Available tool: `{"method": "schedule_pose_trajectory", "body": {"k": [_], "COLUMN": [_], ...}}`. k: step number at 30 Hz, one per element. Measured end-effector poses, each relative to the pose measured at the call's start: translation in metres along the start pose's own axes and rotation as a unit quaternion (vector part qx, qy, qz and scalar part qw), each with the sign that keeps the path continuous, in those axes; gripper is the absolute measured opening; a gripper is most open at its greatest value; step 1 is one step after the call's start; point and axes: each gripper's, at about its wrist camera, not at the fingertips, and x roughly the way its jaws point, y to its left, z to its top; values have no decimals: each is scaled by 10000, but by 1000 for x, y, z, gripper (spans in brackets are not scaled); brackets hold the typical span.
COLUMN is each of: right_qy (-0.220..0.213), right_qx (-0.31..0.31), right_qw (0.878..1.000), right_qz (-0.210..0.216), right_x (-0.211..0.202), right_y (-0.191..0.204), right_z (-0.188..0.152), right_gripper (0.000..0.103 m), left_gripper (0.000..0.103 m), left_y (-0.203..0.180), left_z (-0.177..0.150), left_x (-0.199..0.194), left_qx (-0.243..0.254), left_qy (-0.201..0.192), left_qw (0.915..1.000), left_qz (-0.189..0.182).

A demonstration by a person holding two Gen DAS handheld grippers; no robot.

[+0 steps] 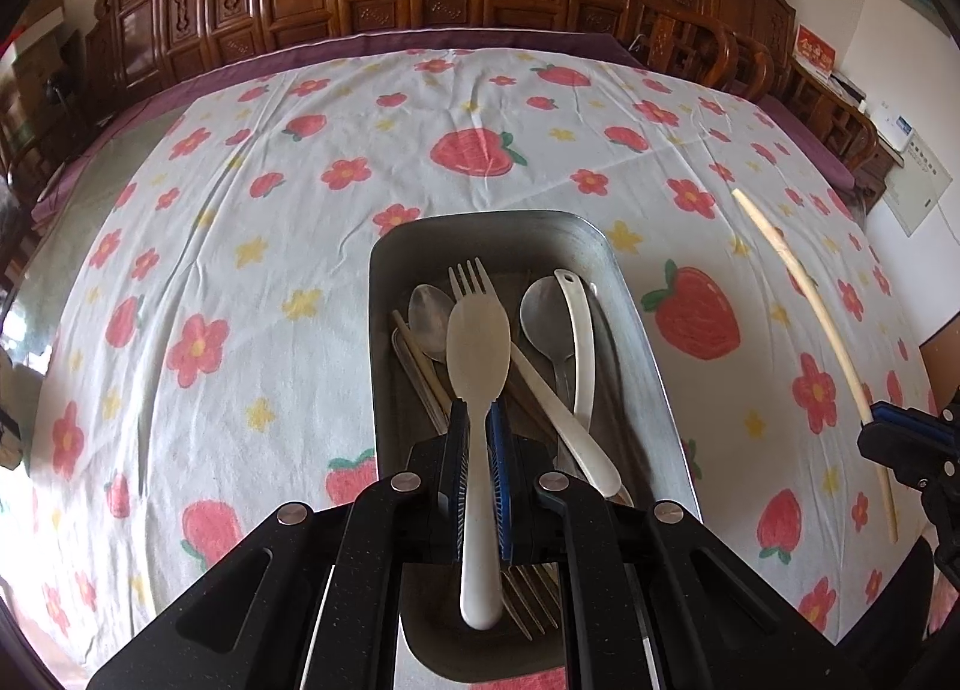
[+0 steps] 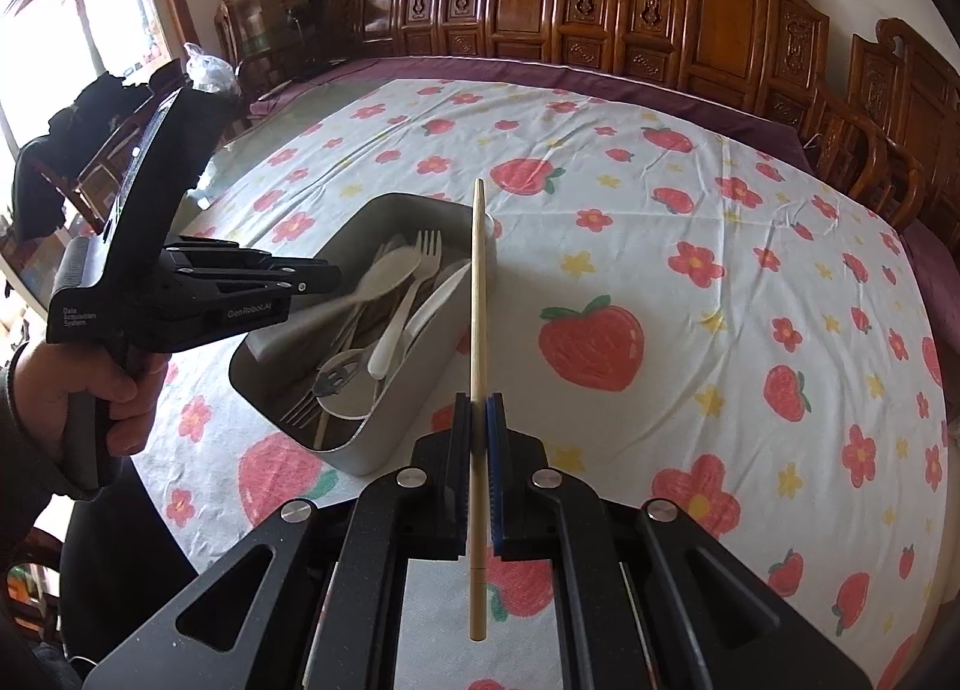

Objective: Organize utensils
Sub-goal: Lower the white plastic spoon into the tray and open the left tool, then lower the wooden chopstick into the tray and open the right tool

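Holding a white spoon (image 1: 478, 366) clamped between its fingers, the left gripper (image 1: 478, 426) hangs over the metal tray (image 1: 654, 366) of utensils on the desk (image 1: 240, 270); the right gripper (image 2: 478, 420) is clamped on a chopstick (image 2: 478, 294), just beside the tray.

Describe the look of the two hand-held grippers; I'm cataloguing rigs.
Both are matte black plastic with silver rivets on the linkages and blue ribbed finger pads. The left hand-held gripper has a pistol handle and white lettering on its body; a dark sleeve shows at the wrist. The right hand-held gripper matches.
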Motion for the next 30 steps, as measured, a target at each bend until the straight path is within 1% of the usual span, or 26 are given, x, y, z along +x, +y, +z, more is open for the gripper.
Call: {"method": "schedule_pose_trajectory", "body": {"k": [4,5,6,7,9,12,14,15,16,17,20,21,22,24,26,29,30], "right_qy": [23,32,43,52,77,123,169,182,208,222,289,319,339,393,449,525,543], "right_qx": [-40,-41,-40,-39,-29,-15,14,34,72,97,201,244,271,306,310,309,310], "right_qw": [10000,9999,9999,9999,9997,9994,9990,9989,9987,9985,9979,9976,9974,9971,9970,9970,9970], "right_qz": [72,99,133,160,230,337,405,426,465,490,549,566,574,569,540,486,464], "right_x": [6,8,11,13,20,31,40,43,47,50,63,68,72,80,89,99,102], "right_y": [9,11,14,17,23,33,40,42,45,48,54,56,58,61,65,68,69], "right_z": [4,6,8,10,14,21,25,27,29,30,36,38,39,42,43,45,45], "right_gripper": [6,6,6,6,6,6,6,6,6,6,6,6,6,6,6,6,6], "left_gripper": [10,12,17,20,21,30,33,36,42,44,46,48,59,69,70,76,81], "left_y": [6,8,10,13,19,30,37,41,45,49,59,62,65,69,72,75,77], "left_z": [-2,-3,-3,-5,-6,-8,-10,-11,-12,-13,-17,-18,-19,-21,-23,-25,-26], "left_x": [-6,-9,-12,-16,-22,-32,-37,-40,-42,-45,-51,-53,-55,-58,-60,-62,-63], "left_qx": [-19,-19,-18,-18,-30,-86,-123,-138,-150,-167,-196,-210,-227,-249,-262,-279,-286], "left_qy": [-73,-111,-145,-193,-247,-340,-392,-421,-442,-480,-538,-547,-573,-664,-674,-710,-727], "left_qw": [10000,9999,9999,9998,9997,9993,9990,9988,9987,9984,9979,9978,9976,9970,9968,9965,9964], "left_qz": [17,28,43,70,89,130,170,200,214,241,299,307,307,314,329,331,328]}}
